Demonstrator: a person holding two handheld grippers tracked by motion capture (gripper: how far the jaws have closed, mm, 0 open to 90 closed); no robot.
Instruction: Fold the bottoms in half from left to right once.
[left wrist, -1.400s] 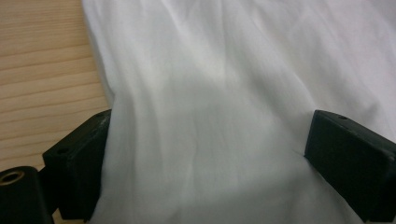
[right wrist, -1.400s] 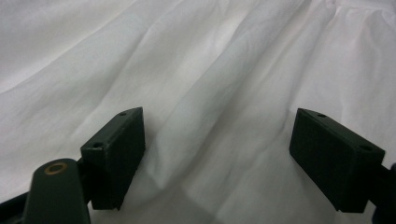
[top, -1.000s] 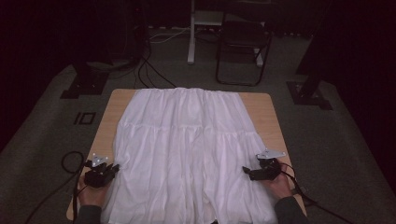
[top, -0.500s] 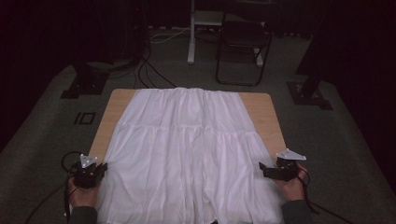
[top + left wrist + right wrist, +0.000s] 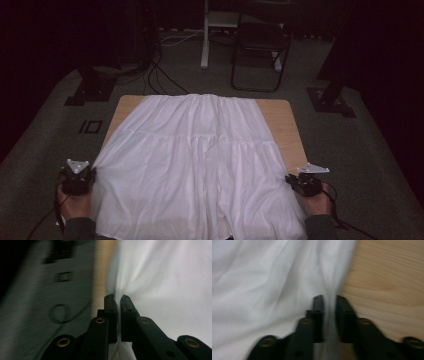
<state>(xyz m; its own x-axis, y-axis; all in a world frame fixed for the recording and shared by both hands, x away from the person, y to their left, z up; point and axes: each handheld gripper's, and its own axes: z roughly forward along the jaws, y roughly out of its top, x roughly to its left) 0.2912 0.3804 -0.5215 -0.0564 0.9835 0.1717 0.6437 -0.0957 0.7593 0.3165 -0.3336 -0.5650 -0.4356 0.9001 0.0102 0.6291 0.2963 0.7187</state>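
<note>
1. Lying flat on a wooden desk (image 5: 284,125): a white skirt (image 5: 195,170), gathered waist near the far edge, hem hanging over the near edge.
2. Spreading wider toward the near edge, with the cloth covering most of the top; bare wood left along the far corners and the right edge.
3. Gripping the skirt's left side just off the desk's left edge near the near-left corner: left gripper (image 5: 86,176), held in a hand (image 5: 75,202) coming in from the bottom of the high view.
4. Seen from the left gripper view: jaws almost together, clamped on a thin fold of skirt (image 5: 162,285), with taut creases fanning out from the pinch.
5. Gripping the skirt's right side at the desk's right edge near the near-right corner: right gripper (image 5: 295,181), held in the other hand (image 5: 315,202).
6. Seen from the right gripper view: jaws just closing, now clamped on a fold of skirt (image 5: 262,285), bare wood (image 5: 392,277) beside it on the right.
7. Standing beyond the far edge on grey carpet: a dark chair (image 5: 260,45), a white post (image 5: 205,35) and loose cables (image 5: 165,75).
</note>
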